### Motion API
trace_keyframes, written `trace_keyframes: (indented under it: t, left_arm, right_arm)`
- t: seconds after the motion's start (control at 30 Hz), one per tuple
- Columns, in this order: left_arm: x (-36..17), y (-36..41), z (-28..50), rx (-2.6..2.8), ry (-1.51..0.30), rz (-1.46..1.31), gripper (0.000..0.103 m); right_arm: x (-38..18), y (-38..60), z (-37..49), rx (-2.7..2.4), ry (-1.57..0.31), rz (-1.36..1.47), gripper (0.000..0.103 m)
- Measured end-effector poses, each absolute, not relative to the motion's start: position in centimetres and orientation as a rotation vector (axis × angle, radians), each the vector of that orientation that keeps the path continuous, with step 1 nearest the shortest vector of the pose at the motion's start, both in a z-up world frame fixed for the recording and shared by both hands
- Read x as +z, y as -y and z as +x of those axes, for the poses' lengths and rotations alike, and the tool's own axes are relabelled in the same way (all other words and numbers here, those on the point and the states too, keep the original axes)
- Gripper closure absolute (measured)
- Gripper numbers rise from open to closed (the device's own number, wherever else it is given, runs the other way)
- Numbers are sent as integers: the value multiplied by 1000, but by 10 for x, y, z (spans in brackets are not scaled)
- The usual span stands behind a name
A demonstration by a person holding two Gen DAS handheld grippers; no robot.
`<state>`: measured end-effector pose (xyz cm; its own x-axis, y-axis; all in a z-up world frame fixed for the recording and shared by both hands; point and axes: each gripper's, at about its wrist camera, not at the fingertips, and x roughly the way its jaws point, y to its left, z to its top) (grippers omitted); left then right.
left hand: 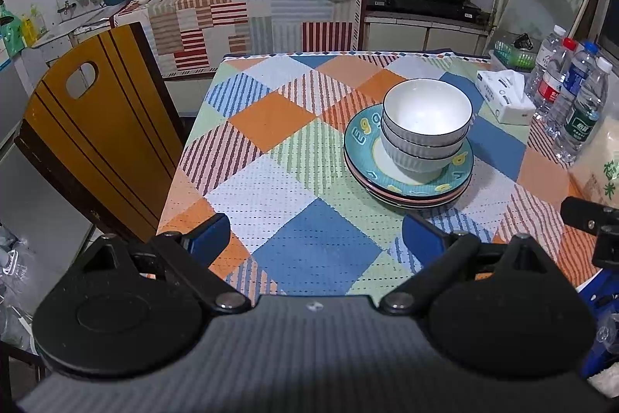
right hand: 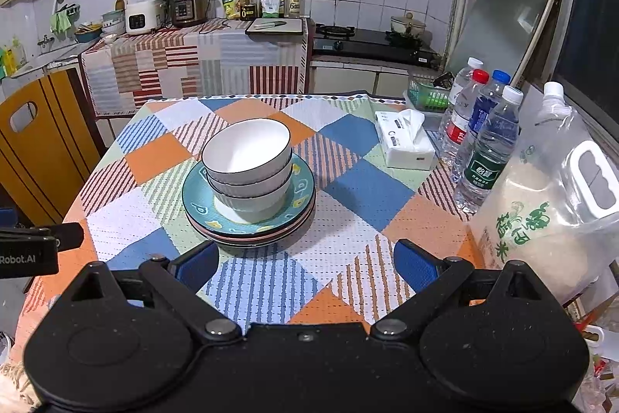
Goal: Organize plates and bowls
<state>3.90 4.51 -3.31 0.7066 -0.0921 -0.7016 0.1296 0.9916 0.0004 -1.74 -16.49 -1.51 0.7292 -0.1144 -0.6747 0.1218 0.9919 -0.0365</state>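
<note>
Three white ribbed bowls with dark rims are nested in a stack on a stack of plates; the top plate is teal with yellow letters. In the right wrist view the bowls and plates sit mid-table. My left gripper is open and empty, low over the near table edge, left of and short of the stack. My right gripper is open and empty, just short of the plates. Each gripper shows at the edge of the other's view.
The table has a checked cloth. A tissue box, several water bottles and a rice bag stand at the right. A green basket is at the back right. A wooden chair stands at the left.
</note>
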Motion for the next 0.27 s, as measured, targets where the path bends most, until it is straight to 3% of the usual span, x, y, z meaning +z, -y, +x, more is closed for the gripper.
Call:
trace_keyframes:
  t: [0.27]
  left_arm:
    - [-32, -46, 39, -117, -766, 55, 4]
  right_arm:
    - [-15, 165, -17, -130, -743, 9, 4]
